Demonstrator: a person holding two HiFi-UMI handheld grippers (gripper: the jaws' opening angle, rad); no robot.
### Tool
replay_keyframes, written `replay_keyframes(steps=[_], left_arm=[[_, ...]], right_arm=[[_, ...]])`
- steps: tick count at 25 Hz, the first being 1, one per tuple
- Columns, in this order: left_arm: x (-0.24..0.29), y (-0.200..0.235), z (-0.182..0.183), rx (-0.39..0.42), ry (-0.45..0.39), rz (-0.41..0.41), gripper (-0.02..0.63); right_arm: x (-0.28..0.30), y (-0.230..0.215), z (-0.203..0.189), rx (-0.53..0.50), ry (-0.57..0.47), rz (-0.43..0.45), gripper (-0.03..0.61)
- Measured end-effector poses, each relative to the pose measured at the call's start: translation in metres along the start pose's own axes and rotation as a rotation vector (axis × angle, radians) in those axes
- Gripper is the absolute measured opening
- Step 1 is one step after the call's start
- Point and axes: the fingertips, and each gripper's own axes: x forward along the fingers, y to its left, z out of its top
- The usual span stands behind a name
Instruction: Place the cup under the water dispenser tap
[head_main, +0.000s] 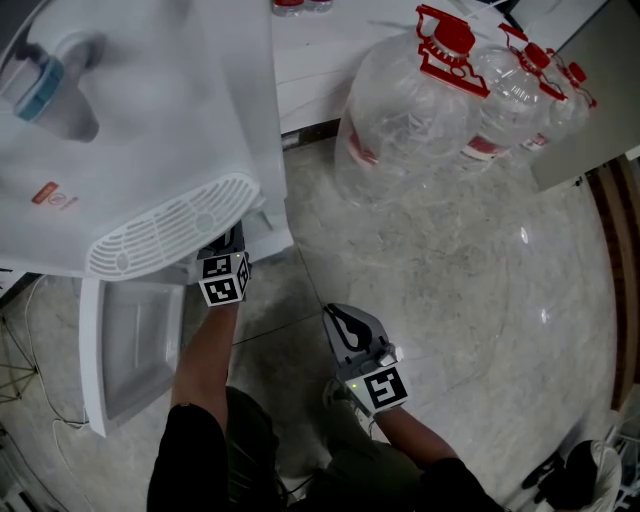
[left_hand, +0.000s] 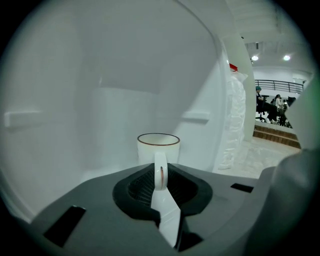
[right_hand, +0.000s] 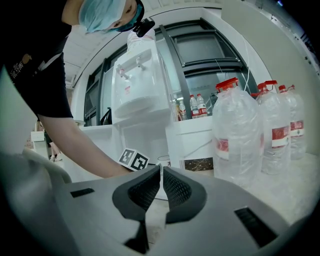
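Cup (left_hand: 158, 147) held by its handle inside the water dispenser's (head_main: 150, 130) lower cabinet

It stands upright, handle toward the left gripper (left_hand: 160, 176), whose fingers clamp it. The tap (head_main: 42, 80) sits above the drip tray (head_main: 170, 235). The right gripper (right_hand: 161, 186) is closed, empty and well apart.

Office hall: water dispenser (head_main: 150, 130), spare bottles (head_main: 425, 120)

The water dispenser (head_main: 180, 120) is smooth white plastic, faintly glossy. The cup (left_hand: 158, 148) looks like glazed white ceramic with a thin brown rim. At two o'clock the big bottles (head_main: 430, 100) are clear plastic with red caps; the floor (head_main: 470, 300) is polished, marbled stone
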Motion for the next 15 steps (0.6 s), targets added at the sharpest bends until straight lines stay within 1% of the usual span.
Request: replay_keyframes(steps=[3, 8, 15], left_arm=[[-0.009, -0.003, -0.002, 0.034, 0.006, -0.036, 0.067], [-0.034, -0.009, -0.002, 0.037, -0.007, -0.096, 0.067], [-0.088, -0.023, 0.004, 0.099, -0.027, -0.234, 0.067]], right_arm=[[0.001, 0.003, 0.002, 0.004, -0.005, -0.002, 0.046], [0.003, 0.016, 0.009, -0.007, -0.015, 0.012, 0.046], [0.004, 0.034, 0.021, -0.038, -0.017, 0.030, 0.046]])
